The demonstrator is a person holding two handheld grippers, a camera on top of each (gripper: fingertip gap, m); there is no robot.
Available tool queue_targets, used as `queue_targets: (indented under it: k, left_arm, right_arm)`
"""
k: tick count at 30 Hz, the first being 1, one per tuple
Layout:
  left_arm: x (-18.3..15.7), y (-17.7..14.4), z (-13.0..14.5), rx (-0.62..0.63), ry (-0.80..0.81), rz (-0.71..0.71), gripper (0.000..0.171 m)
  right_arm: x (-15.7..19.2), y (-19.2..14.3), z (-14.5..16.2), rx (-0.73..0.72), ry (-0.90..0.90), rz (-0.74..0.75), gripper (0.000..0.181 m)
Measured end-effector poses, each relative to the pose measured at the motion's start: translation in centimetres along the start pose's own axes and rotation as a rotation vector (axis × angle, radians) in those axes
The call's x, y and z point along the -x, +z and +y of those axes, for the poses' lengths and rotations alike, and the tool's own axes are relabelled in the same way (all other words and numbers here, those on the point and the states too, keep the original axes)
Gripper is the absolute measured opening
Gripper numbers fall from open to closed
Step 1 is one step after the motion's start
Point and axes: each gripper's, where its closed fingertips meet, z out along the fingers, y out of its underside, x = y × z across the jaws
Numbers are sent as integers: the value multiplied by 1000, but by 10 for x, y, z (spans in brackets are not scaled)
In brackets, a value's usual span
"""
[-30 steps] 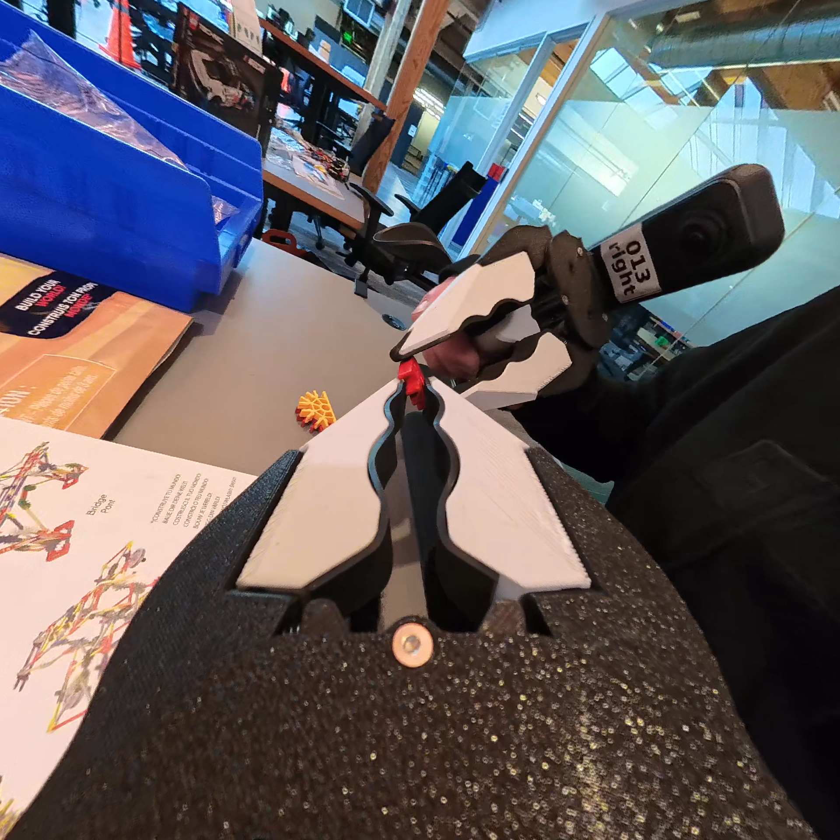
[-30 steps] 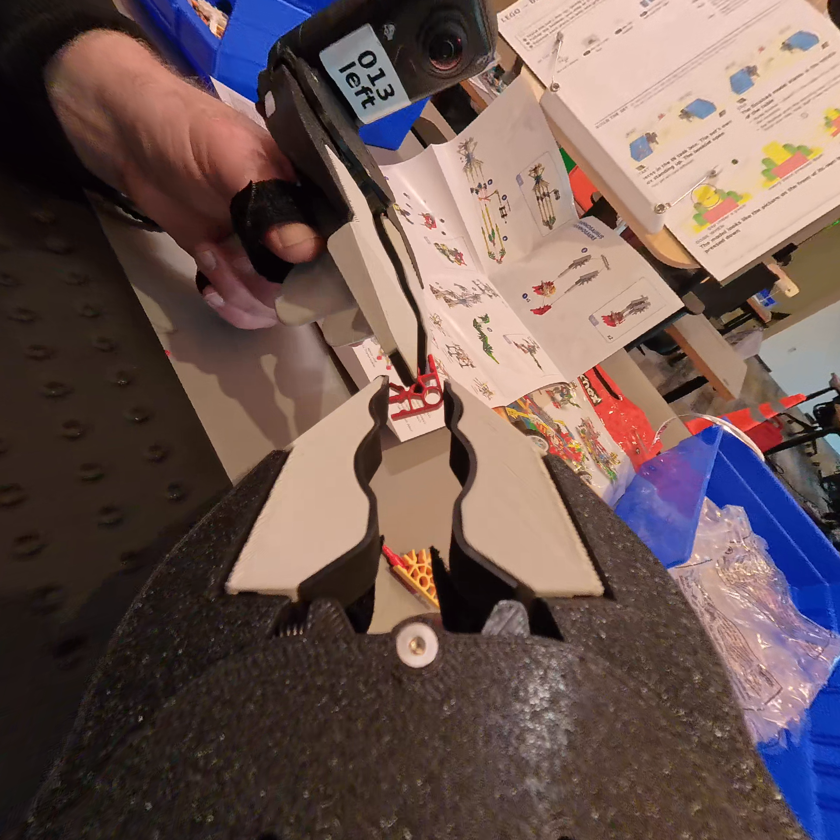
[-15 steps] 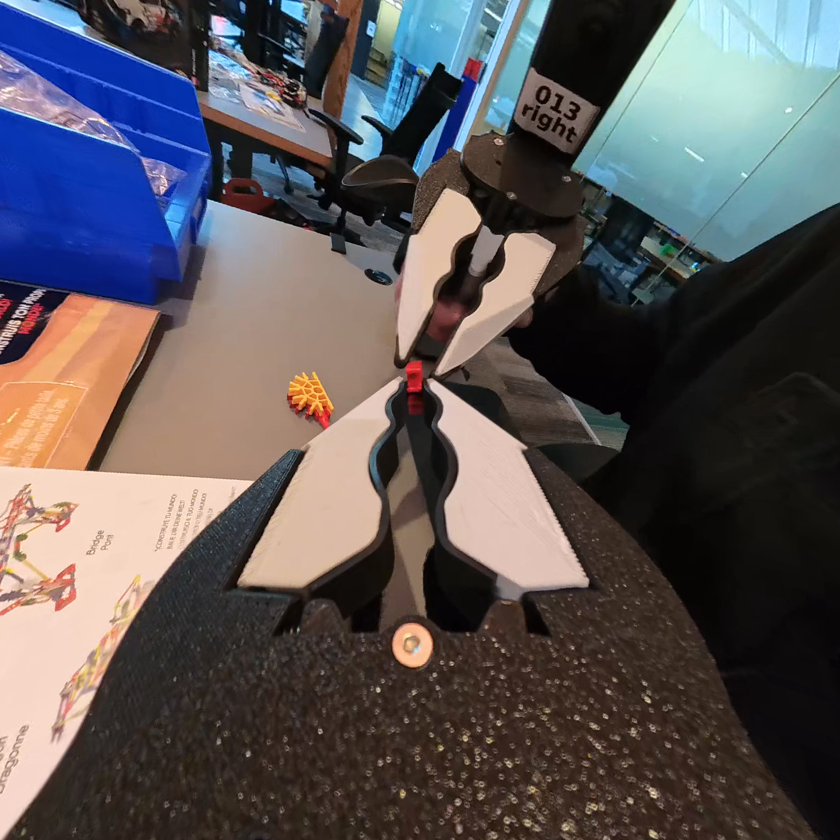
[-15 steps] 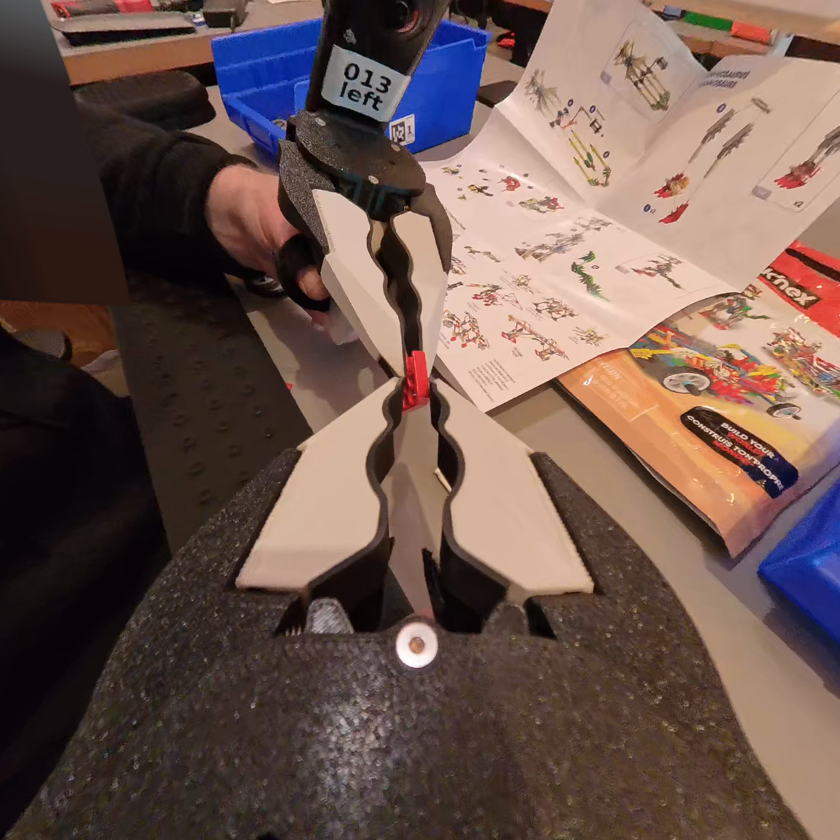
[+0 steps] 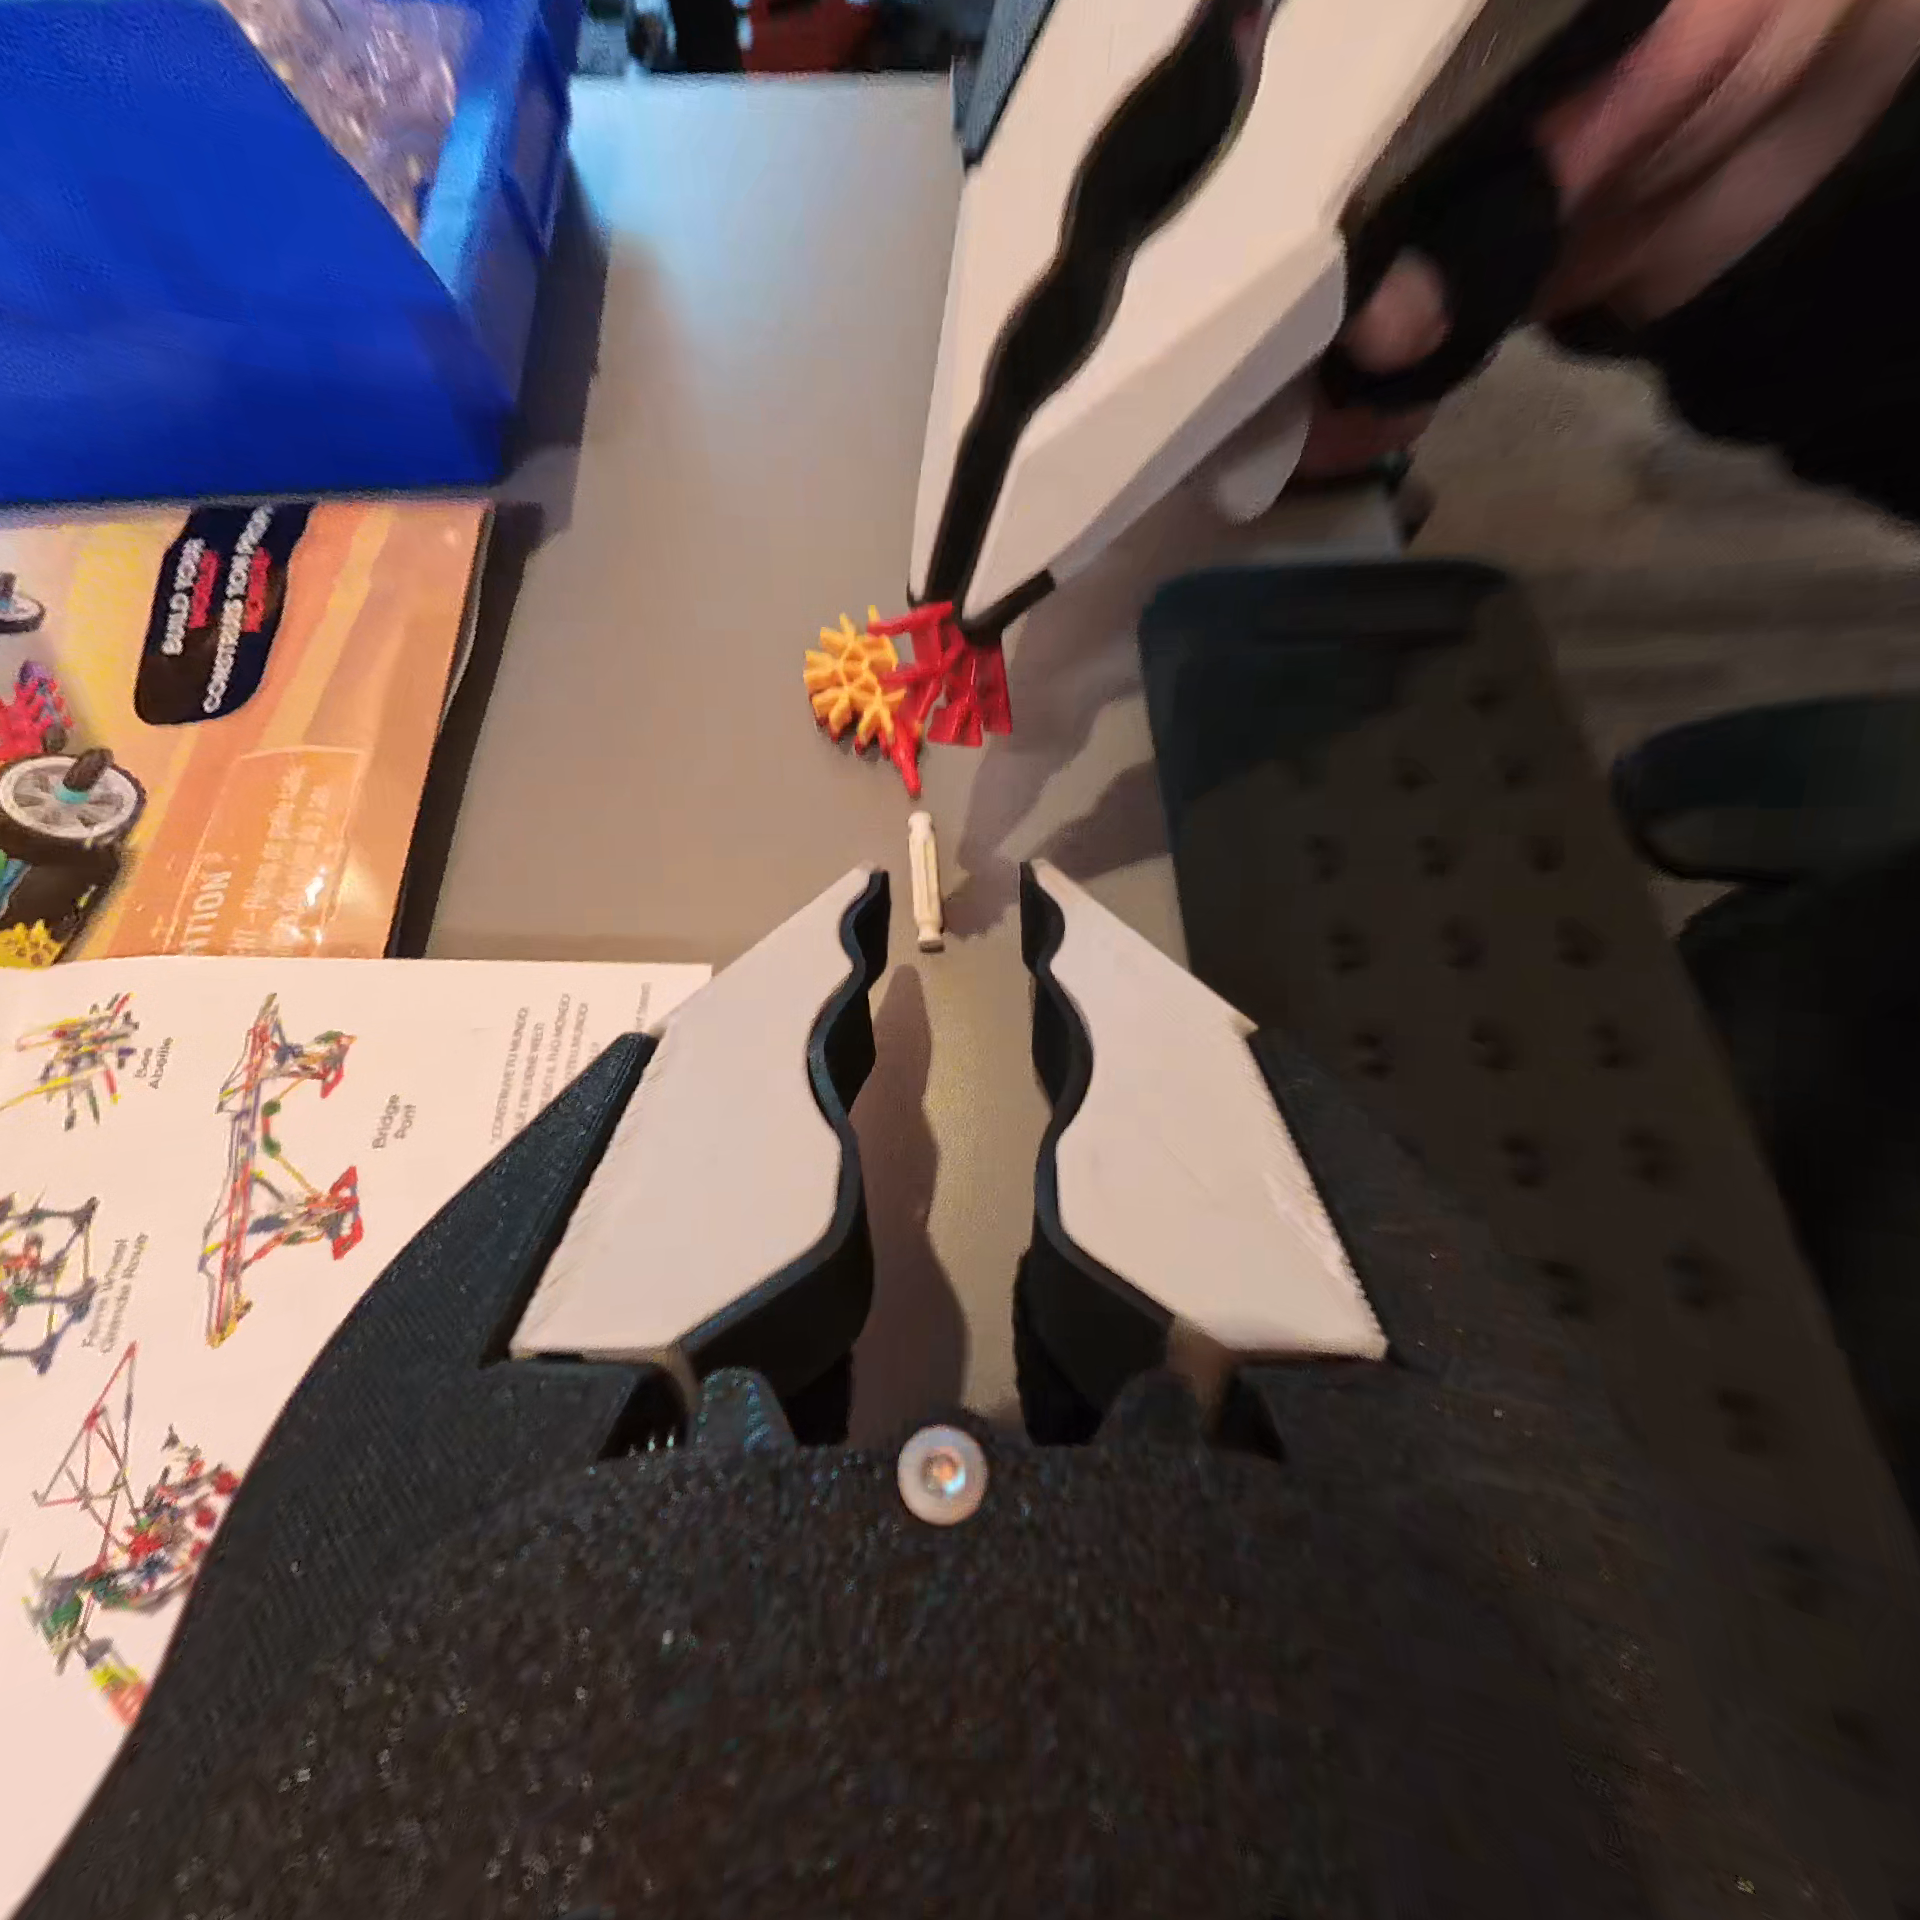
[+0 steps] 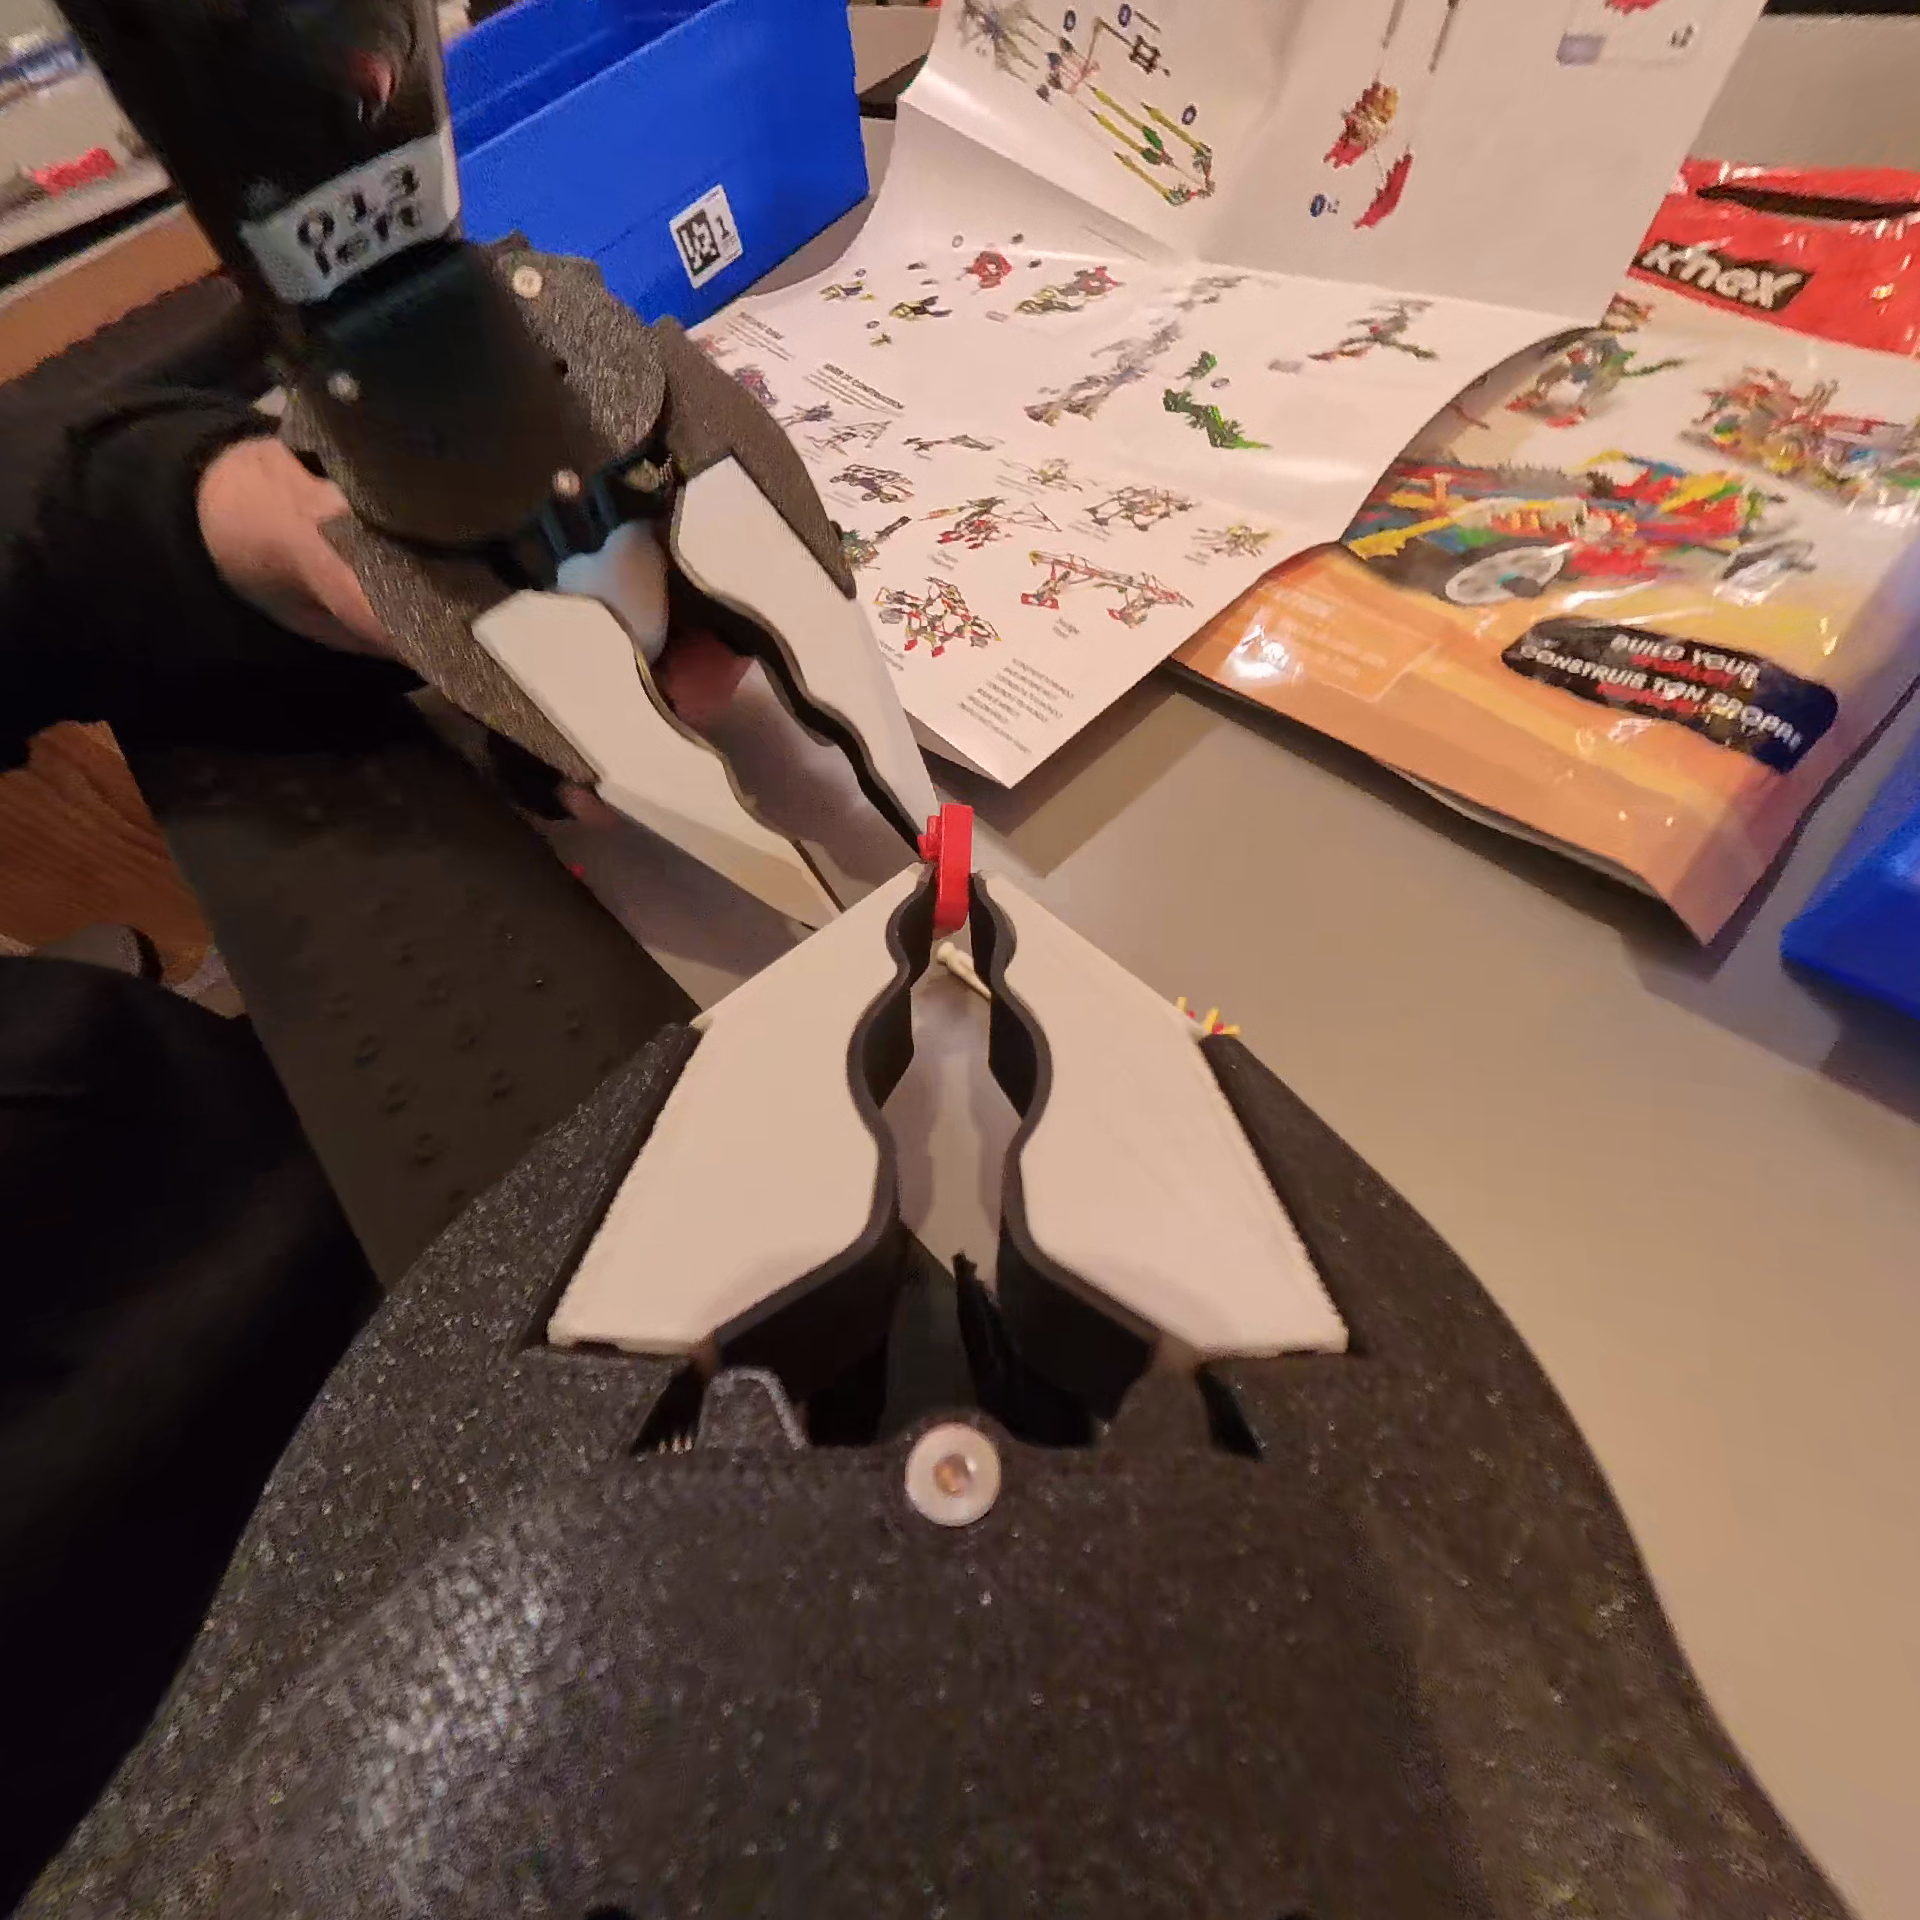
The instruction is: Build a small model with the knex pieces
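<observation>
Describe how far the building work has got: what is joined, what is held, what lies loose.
Joined, it seems: a yellow connector with a short red rod, lying on the table. In hand: the right gripper is shut on a red connector close to that pair. Loose: a white rod before the open, empty left gripper.

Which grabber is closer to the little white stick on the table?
Left. The left gripper hangs open just before the white stick. The right gripper is farther off, shut on a red piece beside the yellow piece.

A grey table (image 5: 727, 343) carries a blue bin (image 5: 208, 260), instruction sheet (image 5: 312, 1122), toy bag (image 5: 301, 717) and white rod (image 5: 923, 881).
</observation>
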Motion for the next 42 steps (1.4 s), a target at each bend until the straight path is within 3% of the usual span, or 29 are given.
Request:
queue_targets:
  k: [8, 21, 34, 42]
  left_arm:
    - [1, 23, 23, 164, 51, -78, 13]
    - [6, 28, 20, 167, 61, -128, 2]
    - [9, -3, -10, -58, -141, -82, 2]
    - [14, -17, -20, -142, -185, -74, 2]
  right_arm:
    - [-8, 1, 11, -14, 64, 24, 6]
    - [-13, 3, 24, 35, 1, 113, 5]
    - [6, 9, -6, -57, -128, 204, 5]
    - [8, 12, -22, -134, -149, 232, 5]
